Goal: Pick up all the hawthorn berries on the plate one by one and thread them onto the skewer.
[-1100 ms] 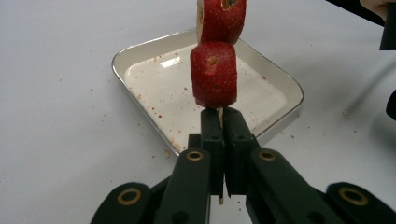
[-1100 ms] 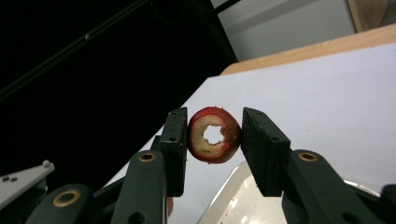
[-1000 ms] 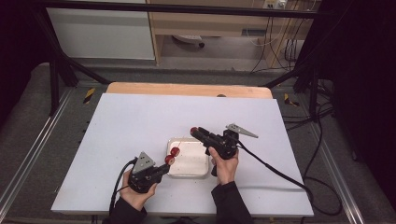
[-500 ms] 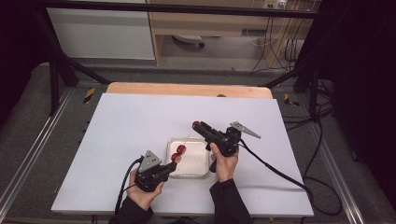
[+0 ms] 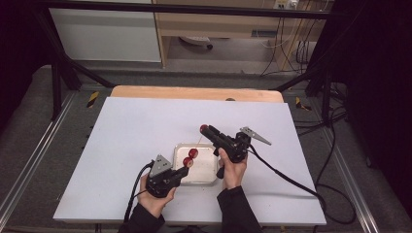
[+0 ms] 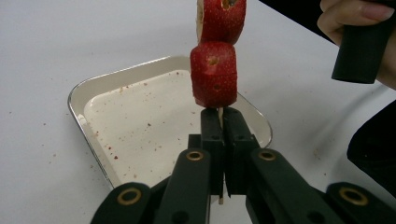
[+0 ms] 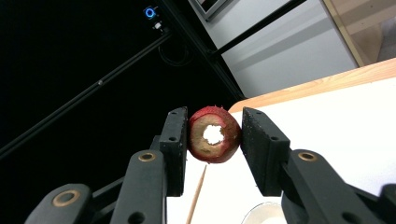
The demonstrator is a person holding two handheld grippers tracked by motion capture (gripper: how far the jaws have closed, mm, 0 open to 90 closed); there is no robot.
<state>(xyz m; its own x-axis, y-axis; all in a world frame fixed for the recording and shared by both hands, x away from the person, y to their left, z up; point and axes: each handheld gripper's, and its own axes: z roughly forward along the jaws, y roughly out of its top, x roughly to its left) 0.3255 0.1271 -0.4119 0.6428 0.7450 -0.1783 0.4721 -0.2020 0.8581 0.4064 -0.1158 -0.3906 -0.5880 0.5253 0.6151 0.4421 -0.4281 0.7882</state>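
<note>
Left claw [image 6: 219,122] clamping skewer [image 6: 219,112], right claw [image 7: 212,140] gripping strawberry [image 7: 214,134], white table [image 5: 136,126], dark room.

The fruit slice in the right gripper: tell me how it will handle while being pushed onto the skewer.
The fruit slice looks soft and moist, so it may bruise or slip in the right gripper. Its pale centre hole should probably guide the skewer. The thin skewer, held low by the left gripper, might flex.
</note>
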